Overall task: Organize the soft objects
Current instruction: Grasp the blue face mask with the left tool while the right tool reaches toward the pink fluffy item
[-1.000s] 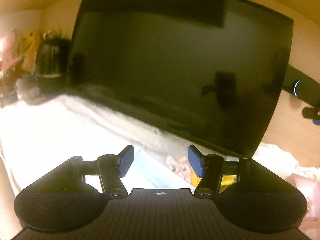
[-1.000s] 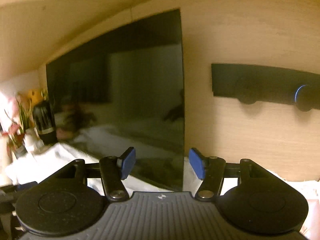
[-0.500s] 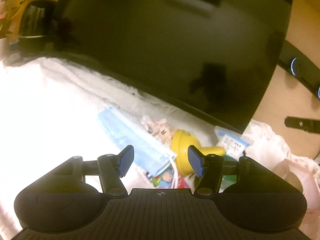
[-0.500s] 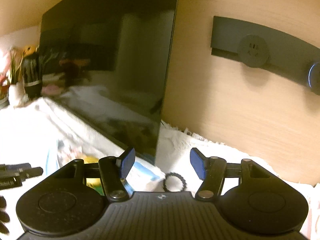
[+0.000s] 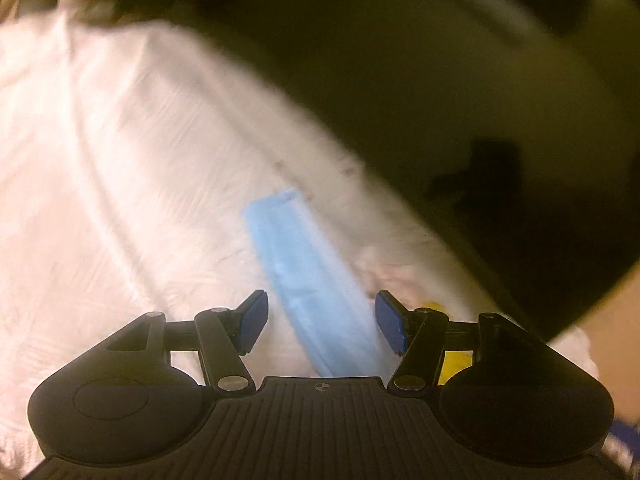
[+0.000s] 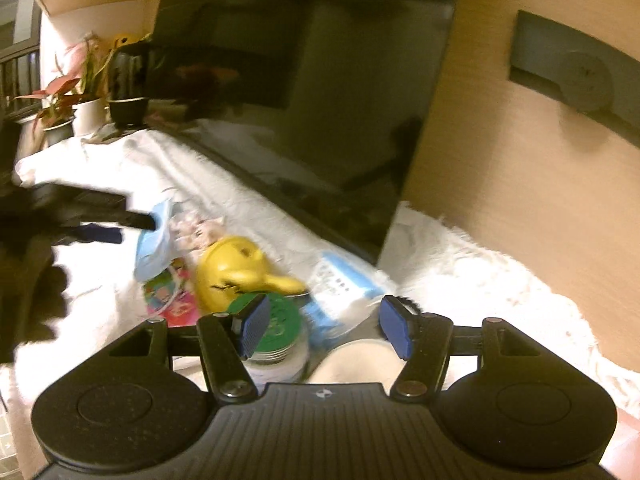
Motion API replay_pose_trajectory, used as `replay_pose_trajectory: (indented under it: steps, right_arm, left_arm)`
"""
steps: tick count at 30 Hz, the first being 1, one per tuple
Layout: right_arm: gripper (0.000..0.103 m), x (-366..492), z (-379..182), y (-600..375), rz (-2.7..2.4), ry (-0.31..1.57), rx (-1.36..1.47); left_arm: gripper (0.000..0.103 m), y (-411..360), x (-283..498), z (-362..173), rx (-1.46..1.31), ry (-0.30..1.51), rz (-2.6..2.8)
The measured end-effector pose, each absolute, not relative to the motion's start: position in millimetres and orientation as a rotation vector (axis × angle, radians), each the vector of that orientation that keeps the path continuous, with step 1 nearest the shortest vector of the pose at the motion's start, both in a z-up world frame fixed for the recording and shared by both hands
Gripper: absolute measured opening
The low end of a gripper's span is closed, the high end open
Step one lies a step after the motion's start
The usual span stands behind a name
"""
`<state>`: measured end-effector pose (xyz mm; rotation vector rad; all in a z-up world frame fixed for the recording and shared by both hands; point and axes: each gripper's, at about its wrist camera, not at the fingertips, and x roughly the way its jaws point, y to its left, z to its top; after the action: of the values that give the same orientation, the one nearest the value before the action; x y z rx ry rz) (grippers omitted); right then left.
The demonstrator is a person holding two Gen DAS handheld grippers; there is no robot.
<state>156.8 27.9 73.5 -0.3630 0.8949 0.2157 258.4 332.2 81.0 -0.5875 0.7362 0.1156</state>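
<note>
A blue face mask lies flat on the white fluffy cloth, reaching in between the fingers of my open, empty left gripper. In the right wrist view the same mask lies beside a yellow plush toy, a patterned pink cloth, a colourful pouch, a tissue pack and a green-lidded round item. My right gripper is open and empty above this pile. The left gripper shows at the left, beside the mask.
A large black TV screen stands along the back of the cloth-covered surface. Potted plants and a dark kettle stand at the far left. A wooden wall with a dark mounted bar is at the right.
Both grippers have tilted downward from the TV toward the pile of items. The left gripper has come close over the blue mask. Both stay open.
</note>
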Motion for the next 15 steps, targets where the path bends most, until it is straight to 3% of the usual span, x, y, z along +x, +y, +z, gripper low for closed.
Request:
replay_pose_trajectory:
  steps: [7, 8, 11, 15]
  right_arm:
    - [0.061, 151, 72, 25, 0.198, 0.902, -0.377]
    - [0.061, 151, 72, 23, 0.187, 0.9, -0.377]
    - [0.061, 152, 70, 18, 0.16, 0.906, -0.378]
    - [0.061, 155, 67, 18, 0.154, 0.918, -0.368]
  left_arm:
    - [0.064, 329, 284, 66, -0.556, 0.771, 0.146]
    - [0.06, 328, 284, 65, -0.558, 0.767, 0.134]
    - [0.026, 326, 281, 64, -0.586, 0.766, 0.081]
    - [0.019, 320, 272, 58, -0.582, 0.786, -0.004]
